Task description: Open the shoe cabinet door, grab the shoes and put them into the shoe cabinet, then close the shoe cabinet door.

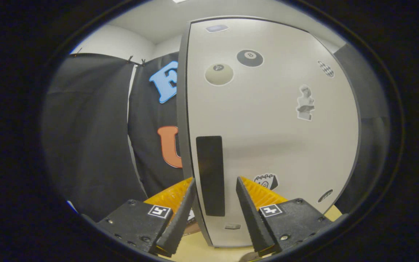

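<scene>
The shoe cabinet door (267, 138) is a tall pale panel with a dark frame, dotted with stickers, standing close in front of me. A black vertical handle (210, 174) sits near its left edge. My gripper (215, 182) is open, its two fingers straddling the handle's lower half, one on each side. The left finger (184, 207) reaches past the door's left edge and the right finger (247, 207) lies over the door face. Neither finger visibly presses on the handle. The door looks closed or nearly so.
Black booth cloth (93, 138) hangs to the left of the cabinet, with a white wall above it. A light wooden floor (198, 251) shows under the fingers at the door's foot. A dark panel (369, 109) borders the cabinet on the right.
</scene>
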`<state>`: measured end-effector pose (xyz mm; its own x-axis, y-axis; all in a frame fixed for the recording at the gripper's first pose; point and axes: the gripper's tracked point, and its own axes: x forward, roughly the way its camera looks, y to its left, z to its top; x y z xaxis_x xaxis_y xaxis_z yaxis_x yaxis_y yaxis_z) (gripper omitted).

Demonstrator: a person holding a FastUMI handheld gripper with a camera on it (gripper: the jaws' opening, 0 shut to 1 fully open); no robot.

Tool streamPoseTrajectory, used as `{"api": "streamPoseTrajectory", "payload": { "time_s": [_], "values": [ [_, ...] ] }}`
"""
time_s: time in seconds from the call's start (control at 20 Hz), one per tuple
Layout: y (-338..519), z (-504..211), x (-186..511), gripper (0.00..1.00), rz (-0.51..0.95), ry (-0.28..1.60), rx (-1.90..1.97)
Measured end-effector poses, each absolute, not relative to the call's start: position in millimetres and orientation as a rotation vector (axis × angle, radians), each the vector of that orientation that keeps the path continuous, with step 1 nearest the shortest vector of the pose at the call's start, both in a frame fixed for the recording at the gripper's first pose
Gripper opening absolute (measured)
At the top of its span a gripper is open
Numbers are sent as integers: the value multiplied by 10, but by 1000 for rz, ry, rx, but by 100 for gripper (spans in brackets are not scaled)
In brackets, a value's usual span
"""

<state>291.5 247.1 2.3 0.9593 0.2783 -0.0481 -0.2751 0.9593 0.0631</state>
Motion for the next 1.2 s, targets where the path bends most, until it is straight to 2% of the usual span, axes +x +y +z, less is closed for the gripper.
{"api": "streamPoseTrajectory", "payload": {
  "time_s": [0.2, 0.25, 0.4, 1.2],
  "values": [
    [2504, 38, 2963, 37, 303, 68, -2],
    [2486, 31, 2949, 33, 303, 77, -9],
    [2471, 15, 2853, 30, 318, 105, 0],
    [2037, 13, 2013, 30, 442, 89, -5]
  ]
}}
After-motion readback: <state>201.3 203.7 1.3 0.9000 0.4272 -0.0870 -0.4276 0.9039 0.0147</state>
